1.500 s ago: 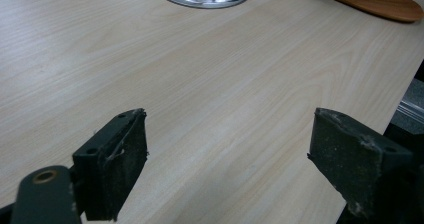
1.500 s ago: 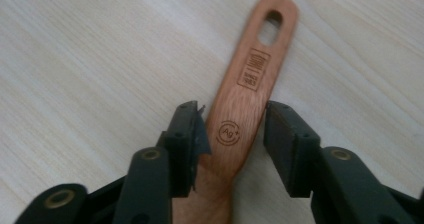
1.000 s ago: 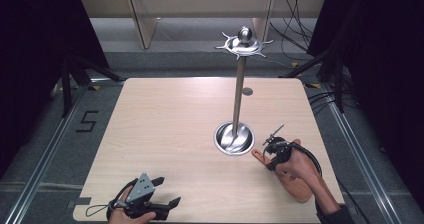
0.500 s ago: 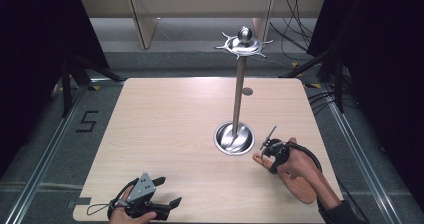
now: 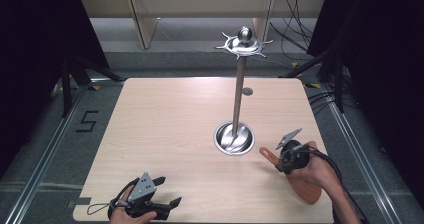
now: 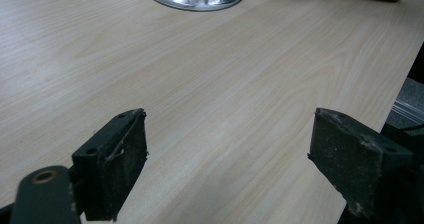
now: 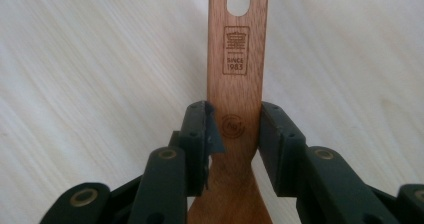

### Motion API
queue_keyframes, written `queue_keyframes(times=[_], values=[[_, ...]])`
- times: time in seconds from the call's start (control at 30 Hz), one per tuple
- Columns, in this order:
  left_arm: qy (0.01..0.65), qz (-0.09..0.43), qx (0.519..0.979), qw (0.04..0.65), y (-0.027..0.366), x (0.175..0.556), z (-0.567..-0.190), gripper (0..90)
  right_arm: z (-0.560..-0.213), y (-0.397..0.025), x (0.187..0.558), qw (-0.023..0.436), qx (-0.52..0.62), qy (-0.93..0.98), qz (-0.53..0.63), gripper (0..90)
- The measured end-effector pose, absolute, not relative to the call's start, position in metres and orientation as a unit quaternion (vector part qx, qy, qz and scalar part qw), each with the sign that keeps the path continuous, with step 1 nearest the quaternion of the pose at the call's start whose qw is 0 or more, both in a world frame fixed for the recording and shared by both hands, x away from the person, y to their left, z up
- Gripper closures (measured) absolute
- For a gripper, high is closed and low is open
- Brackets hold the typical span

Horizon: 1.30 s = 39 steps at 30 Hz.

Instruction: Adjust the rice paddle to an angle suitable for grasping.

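On the table (image 5: 165, 134), a stand (image 5: 234, 136) sits at about two o'clock from the middle. A spatula (image 5: 300, 181) lies at four o'clock. The left gripper (image 5: 150, 204) rests at seven o'clock, by the near edge.

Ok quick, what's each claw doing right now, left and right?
Left claw: open, holding nothing, low over the table.
Right claw: closed on the handle of the wooden spatula.

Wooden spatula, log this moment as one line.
right hand-held gripper: shut on wooden spatula handle | left hand-held gripper: open, empty | metal stand: upright
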<state>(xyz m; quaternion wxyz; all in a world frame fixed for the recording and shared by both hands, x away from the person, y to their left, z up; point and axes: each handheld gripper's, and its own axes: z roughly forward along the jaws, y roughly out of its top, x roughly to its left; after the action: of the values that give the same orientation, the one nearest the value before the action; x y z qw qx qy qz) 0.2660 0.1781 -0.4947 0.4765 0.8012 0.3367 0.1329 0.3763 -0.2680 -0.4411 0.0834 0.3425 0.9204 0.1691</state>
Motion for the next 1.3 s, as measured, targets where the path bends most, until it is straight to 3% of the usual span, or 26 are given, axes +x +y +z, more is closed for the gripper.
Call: queue_keyframes(times=[0.3, 0.83, 1.3], values=[[0.335, 0.134, 0.800, 0.479, 0.177, 0.266, -0.495, 14.8, -0.424, -0.296, 0.359, 0.145, 0.356, 0.884, 0.266, 67.2], [0.327, 0.144, 0.807, 0.469, 0.179, 0.267, -0.493, 14.8, -0.361, -0.305, 0.356, 0.171, 0.348, 0.843, 0.373, 67.1], [0.334, 0.145, 0.802, 0.474, 0.179, 0.266, -0.493, 14.8, -0.336, -0.299, 0.363, 0.198, 0.325, 0.821, 0.425, 67.1]])
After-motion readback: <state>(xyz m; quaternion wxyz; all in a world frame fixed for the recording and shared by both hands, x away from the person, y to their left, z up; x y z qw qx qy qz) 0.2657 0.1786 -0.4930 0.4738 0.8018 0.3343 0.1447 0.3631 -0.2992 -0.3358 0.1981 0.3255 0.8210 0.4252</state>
